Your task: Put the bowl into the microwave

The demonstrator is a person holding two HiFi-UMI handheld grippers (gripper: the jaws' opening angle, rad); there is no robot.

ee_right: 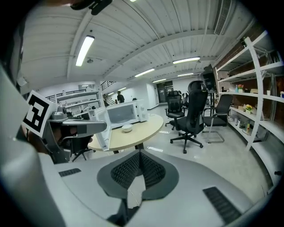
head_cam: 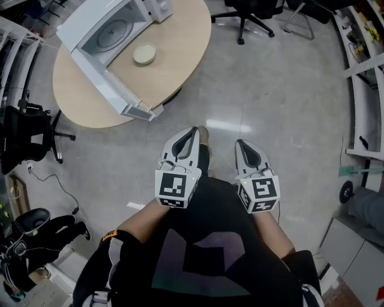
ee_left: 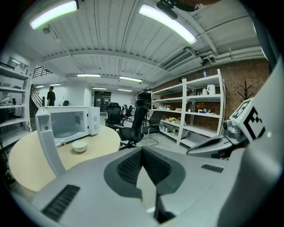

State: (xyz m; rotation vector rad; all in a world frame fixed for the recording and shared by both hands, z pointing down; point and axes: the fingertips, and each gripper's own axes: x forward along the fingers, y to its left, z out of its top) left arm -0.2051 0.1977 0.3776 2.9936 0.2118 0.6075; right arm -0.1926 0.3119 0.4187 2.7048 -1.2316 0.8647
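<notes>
A small cream bowl [head_cam: 144,54] sits on the round wooden table [head_cam: 180,60], just in front of the white microwave [head_cam: 111,30]. The microwave's door [head_cam: 102,81] hangs wide open and its cavity shows a glass turntable. Both grippers are held close to the person's body, well short of the table. My left gripper [head_cam: 193,129] and right gripper [head_cam: 240,143] are shut with nothing in them. The left gripper view shows the bowl [ee_left: 80,146] and microwave [ee_left: 71,122] far beyond the left gripper [ee_left: 142,150]. In the right gripper view the bowl [ee_right: 127,128] lies ahead, left of the right gripper [ee_right: 140,153].
Grey floor lies between the person and the table. A black office chair [head_cam: 24,135] stands at the left and another [head_cam: 246,15] beyond the table. White shelving [head_cam: 366,90] lines the right side. A person [ee_left: 51,95] stands far off in the room.
</notes>
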